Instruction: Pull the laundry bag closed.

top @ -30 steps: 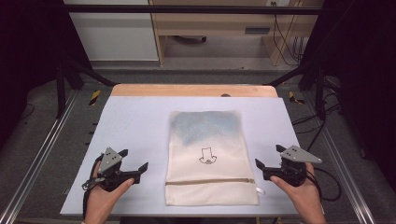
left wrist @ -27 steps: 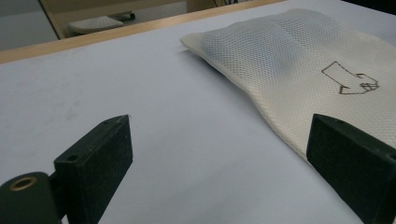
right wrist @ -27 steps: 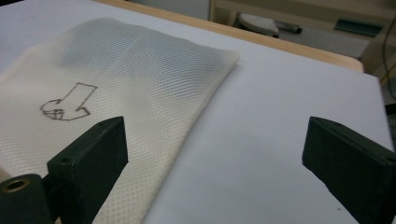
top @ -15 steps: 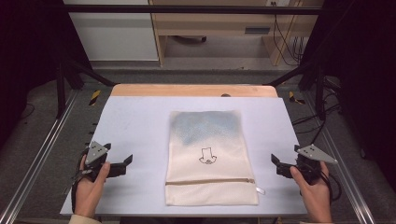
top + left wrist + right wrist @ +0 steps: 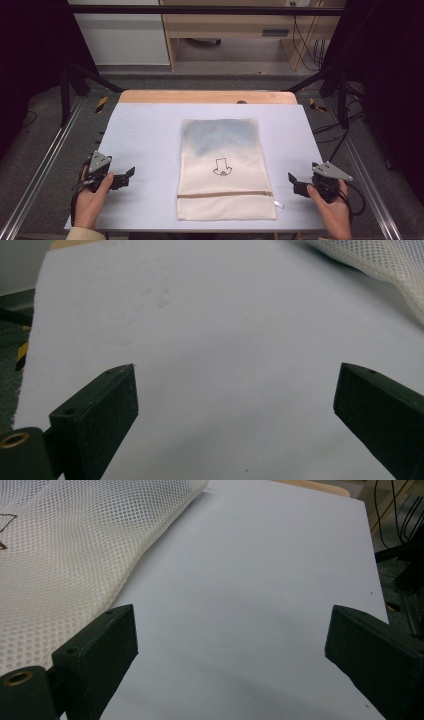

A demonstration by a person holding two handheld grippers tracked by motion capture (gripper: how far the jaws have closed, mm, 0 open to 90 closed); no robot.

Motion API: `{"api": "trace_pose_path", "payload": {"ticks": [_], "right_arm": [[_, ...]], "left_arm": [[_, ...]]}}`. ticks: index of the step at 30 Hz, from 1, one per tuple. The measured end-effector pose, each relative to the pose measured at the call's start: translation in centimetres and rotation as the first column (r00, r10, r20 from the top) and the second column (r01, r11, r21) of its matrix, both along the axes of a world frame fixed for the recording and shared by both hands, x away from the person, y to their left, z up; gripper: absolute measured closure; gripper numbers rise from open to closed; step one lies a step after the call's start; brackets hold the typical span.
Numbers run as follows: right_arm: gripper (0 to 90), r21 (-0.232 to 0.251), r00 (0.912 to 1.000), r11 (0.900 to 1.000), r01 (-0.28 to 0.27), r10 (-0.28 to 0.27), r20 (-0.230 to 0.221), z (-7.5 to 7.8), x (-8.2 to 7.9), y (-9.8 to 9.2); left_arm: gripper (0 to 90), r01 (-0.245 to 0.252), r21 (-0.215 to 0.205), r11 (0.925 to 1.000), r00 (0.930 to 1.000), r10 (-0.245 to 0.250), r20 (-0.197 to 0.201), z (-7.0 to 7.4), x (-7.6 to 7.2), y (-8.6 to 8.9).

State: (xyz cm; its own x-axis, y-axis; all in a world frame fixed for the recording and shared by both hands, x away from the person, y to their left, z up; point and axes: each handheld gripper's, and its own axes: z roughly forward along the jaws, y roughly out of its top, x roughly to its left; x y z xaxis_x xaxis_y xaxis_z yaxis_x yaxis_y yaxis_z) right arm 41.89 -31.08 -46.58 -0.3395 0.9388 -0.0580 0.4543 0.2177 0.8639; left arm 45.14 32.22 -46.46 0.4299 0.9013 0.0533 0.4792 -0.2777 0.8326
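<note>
A cream mesh laundry bag (image 5: 222, 167) lies flat in the middle of the white table (image 5: 150, 135), its zipper (image 5: 225, 194) near the front edge and a small drawn figure at its centre. Something bluish shows through its far half. My left gripper (image 5: 129, 175) rests on the table to the left of the bag, well apart from it, open and empty. To the right of the bag, my right gripper (image 5: 292, 181) is also open and empty. The left gripper view has its jaws wide over bare table (image 5: 237, 375), bag edge (image 5: 385, 265) at top right. The right gripper view (image 5: 232, 612) has the bag (image 5: 75, 545) at left.
A wooden strip (image 5: 205, 96) runs along the table's far edge. Behind it stand a wooden shelf unit (image 5: 225, 30) and hanging cables (image 5: 305, 40). Metal frame rails (image 5: 45, 170) flank the table on both sides, above grey floor.
Both grippers have moved outward from the bag's sides toward the table's left and right edges. The bag has not moved.
</note>
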Motion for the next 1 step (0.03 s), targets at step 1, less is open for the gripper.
{"api": "trace_pose_path", "payload": {"ticks": [1], "right_arm": [[7.2,0.000,1.0000,1.000,0.000,0.000,0.000,0.00,0.00,0.00]], "left_arm": [[4.0,0.000,0.000,1.0000,1.0000,0.000,0.000,0.00,0.00,0.00]]}}
